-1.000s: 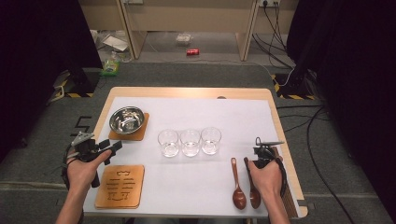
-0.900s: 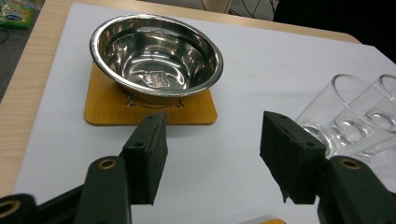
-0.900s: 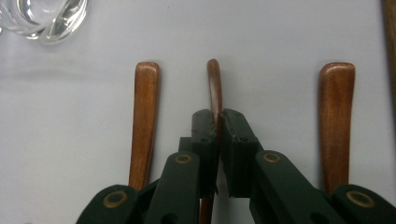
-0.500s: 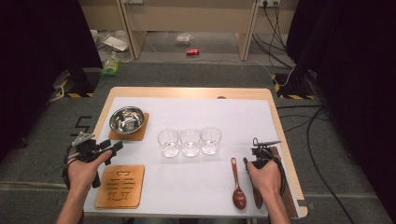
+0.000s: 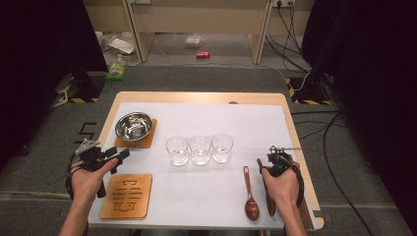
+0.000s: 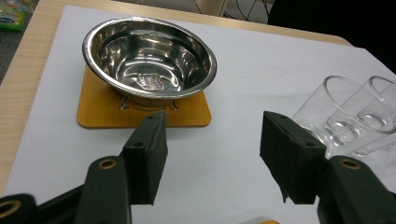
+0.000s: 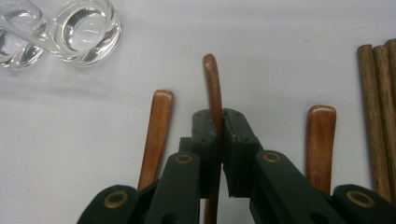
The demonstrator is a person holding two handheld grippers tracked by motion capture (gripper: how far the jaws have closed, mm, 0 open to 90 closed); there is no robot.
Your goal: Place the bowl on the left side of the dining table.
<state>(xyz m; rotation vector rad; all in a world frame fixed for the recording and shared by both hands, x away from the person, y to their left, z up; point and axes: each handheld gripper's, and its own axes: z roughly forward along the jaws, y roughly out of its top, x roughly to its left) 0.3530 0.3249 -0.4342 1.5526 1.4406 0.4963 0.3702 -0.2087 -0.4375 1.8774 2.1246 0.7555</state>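
Observation:
My right gripper (image 7: 215, 140) is shut on the handle of a wooden spoon (image 7: 212, 84), which stands edge-on between the pads with its tip poking out beyond them. In the high view this gripper (image 5: 273, 162) is at the table's right side, and the held spoon's bowl (image 5: 271, 206) shows below the hand. Another wooden spoon (image 5: 251, 194) lies just to its left. My left gripper (image 6: 212, 135) is open with nothing between its pads. It hovers near the table's left edge (image 5: 118, 158), pointing toward a steel bowl (image 6: 149, 60) on a wooden coaster (image 6: 98, 112).
Three empty glasses (image 5: 199, 149) stand in a row at mid-table. A second wooden coaster (image 5: 127, 195) lies at the front left. Two loose spoon handles (image 7: 156, 135) (image 7: 321, 140) flank the held one, and dark chopsticks (image 7: 378, 116) lie at the far right.

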